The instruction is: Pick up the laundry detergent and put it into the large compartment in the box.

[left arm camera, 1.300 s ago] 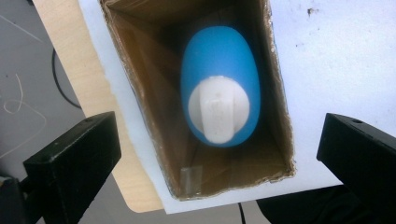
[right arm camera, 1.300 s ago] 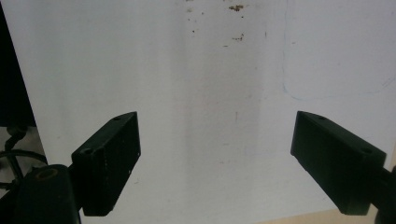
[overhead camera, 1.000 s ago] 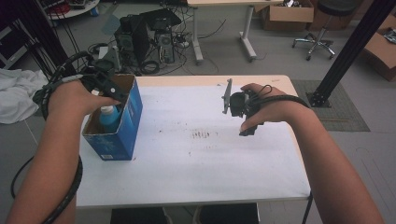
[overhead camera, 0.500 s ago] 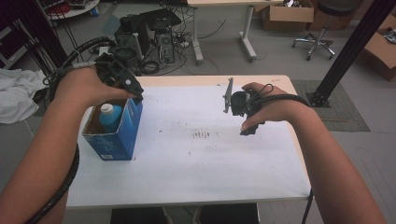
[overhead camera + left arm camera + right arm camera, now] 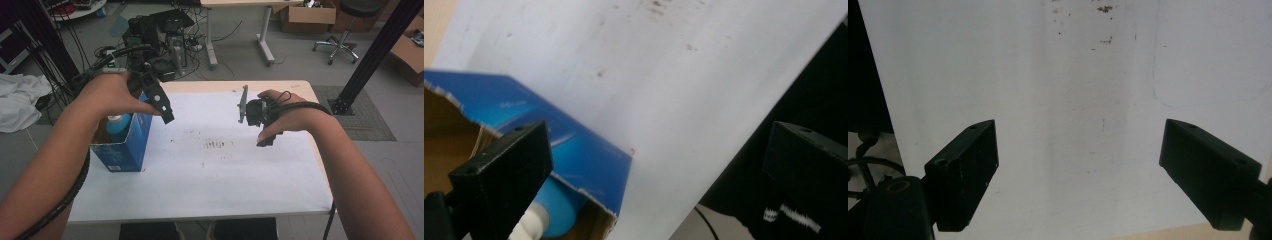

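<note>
At the left of the counter [image 5: 250, 180], my left gripper [image 5: 162, 107] has lifted out of the blue box [image 5: 125, 147], jaws apart and empty; the bottle [image 5: 117, 125] stays inside, apparently released. Right gripper [image 5: 1078, 170] hovers, jaws apart.

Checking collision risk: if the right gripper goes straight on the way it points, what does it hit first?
Probably just the white tabletop. The right gripper has open jaws aimed at bare surface, with nothing between them. Depth is unclear, so this is hedged.
</note>
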### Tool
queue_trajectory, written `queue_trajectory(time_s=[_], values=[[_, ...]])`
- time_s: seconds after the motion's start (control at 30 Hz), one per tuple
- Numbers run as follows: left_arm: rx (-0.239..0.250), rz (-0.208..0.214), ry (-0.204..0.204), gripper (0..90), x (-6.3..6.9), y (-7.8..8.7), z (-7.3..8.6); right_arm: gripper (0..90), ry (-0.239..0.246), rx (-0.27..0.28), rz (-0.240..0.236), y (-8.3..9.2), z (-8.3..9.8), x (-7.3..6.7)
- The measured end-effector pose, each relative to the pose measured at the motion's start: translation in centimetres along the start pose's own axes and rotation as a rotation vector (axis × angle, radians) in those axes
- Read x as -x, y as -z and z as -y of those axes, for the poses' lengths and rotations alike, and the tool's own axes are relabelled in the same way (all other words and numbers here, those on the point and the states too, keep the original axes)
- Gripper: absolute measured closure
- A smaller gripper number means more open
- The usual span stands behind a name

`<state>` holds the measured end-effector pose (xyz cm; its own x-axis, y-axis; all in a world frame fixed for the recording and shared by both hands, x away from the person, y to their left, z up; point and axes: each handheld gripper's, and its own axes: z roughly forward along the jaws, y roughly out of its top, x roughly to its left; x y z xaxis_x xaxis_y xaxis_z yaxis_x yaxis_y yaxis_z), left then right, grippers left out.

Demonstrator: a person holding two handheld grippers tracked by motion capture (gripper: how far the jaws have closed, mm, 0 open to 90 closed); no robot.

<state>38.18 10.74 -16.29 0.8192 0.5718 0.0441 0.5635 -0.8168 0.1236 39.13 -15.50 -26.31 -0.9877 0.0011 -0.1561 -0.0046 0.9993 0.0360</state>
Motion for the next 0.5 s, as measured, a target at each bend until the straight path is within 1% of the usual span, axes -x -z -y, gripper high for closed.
queue_trajectory(time_s=[0.07, 0.17, 0.23, 0.3, 0.37, 0.43, 0.47, 0.5], values=[[-0.013, 0.008, -0.045, 0.1, 0.4, -0.2, -0.4, 15.8, 0.003, -0.004, -0.001, 0.0, 0.0, 0.0], [-0.02, 0.004, -0.121, 0.1, 1.0, -0.5, -0.9, 15.8, 0.005, -0.004, -0.001, 0.0, 0.0, -0.1], [-0.02, 0.025, -0.167, 0.1, 1.4, -0.9, -1.1, 15.8, 0.006, -0.004, -0.003, 0.1, 0.0, -0.1], [-0.024, 0.028, -0.213, 0.1, 1.8, -1.3, -1.2, 15.8, 0.0, -0.006, -0.005, 0.2, 0.0, -0.2], [-0.038, 0.046, -0.26, 0.1, 2.2, -1.6, -1.4, 15.8, 0.002, -0.008, -0.007, 0.2, 0.1, -0.2], [-0.039, 0.05, -0.306, 0.1, 2.5, -2.2, -1.5, 15.8, 0.001, -0.014, -0.007, 0.2, 0.2, -0.1], [-0.043, 0.057, -0.32, 0.1, 2.6, -2.4, -1.5, 15.8, 0.001, -0.014, -0.007, 0.2, 0.2, -0.1], [-0.048, 0.064, -0.321, 0.1, 2.7, -2.7, -1.6, 15.8, 0.006, -0.011, -0.006, 0.2, 0.2, 0.0]])
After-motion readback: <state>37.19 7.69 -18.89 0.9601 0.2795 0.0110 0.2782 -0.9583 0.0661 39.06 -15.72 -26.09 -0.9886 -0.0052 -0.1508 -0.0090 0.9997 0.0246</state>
